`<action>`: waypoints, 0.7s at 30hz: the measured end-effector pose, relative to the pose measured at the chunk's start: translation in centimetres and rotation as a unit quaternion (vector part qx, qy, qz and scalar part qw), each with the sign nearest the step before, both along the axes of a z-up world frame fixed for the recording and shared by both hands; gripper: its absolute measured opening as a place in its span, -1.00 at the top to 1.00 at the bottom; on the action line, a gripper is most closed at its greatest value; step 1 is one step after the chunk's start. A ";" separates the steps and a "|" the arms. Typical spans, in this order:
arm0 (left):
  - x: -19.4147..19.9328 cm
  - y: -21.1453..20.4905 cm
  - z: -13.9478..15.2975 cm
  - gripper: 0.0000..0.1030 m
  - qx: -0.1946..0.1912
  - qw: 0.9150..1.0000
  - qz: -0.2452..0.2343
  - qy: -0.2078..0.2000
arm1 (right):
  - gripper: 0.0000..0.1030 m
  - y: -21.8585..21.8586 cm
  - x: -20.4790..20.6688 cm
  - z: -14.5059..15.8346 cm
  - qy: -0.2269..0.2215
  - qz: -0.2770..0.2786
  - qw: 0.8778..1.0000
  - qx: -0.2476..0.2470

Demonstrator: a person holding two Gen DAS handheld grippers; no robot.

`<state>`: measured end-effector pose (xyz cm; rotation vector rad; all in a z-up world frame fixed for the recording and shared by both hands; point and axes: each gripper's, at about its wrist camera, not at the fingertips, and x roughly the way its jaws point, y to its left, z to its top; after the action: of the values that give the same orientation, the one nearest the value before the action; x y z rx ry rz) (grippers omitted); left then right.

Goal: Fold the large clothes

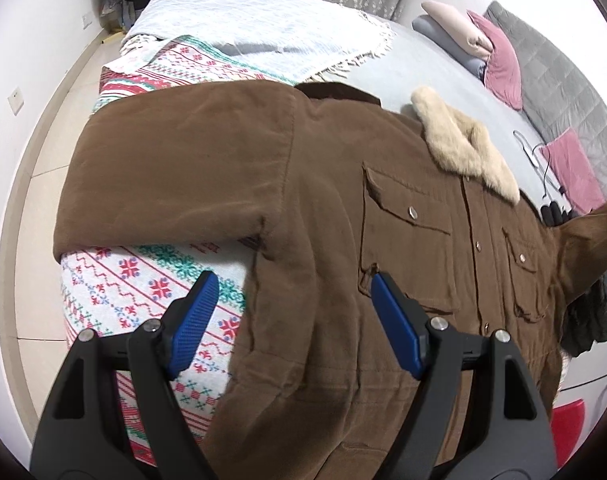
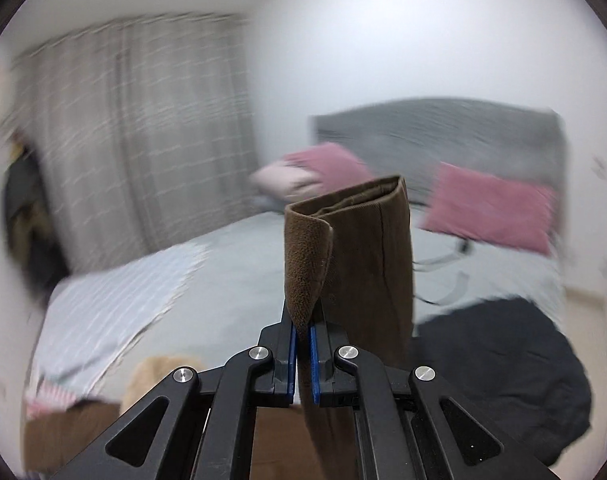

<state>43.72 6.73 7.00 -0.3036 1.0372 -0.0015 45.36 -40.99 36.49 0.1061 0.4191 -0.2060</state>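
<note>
A large brown jacket point(image 1: 323, 220) with a beige fur collar point(image 1: 463, 144) lies front-up on the bed. Its left sleeve point(image 1: 175, 168) lies spread out across the patterned blanket. My left gripper point(image 1: 291, 288) is open and empty, hovering above the jacket's side near the armpit. My right gripper point(image 2: 302, 332) is shut on the cuff of the jacket's other sleeve point(image 2: 355, 248) and holds it up in the air above the bed. That raised sleeve also shows at the right edge of the left wrist view point(image 1: 591, 236).
A red-and-green patterned blanket point(image 1: 143, 292) and a white throw point(image 1: 263, 28) cover the bed's left part. Pink pillows point(image 1: 503, 60) and a grey headboard point(image 2: 443, 132) stand at the head. A dark garment point(image 2: 503, 364) and a clothes hanger point(image 1: 539, 160) lie on the grey sheet.
</note>
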 end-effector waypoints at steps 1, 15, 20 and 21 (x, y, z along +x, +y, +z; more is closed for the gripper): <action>-0.1 0.2 0.1 -0.53 -0.002 1.000 0.001 -0.001 | 0.91 2.4 0.5 -0.7 0.003 0.022 1.000 -0.016; -0.2 1.8 0.1 -0.53 -0.025 1.000 0.004 0.006 | 0.91 23.1 2.6 -20.0 0.137 0.209 0.961 -0.119; -0.2 1.3 0.1 -0.53 -0.025 1.000 -0.003 0.006 | 0.90 25.3 1.0 -23.6 0.159 0.232 0.952 -0.122; -0.1 1.2 0.1 -0.53 -0.024 1.000 -0.004 0.007 | 0.90 25.3 1.0 -24.0 0.163 0.234 0.952 -0.114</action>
<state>43.57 7.97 7.07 -0.3441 1.0526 -0.0317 46.31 -15.68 12.51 -0.2583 0.7317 0.2013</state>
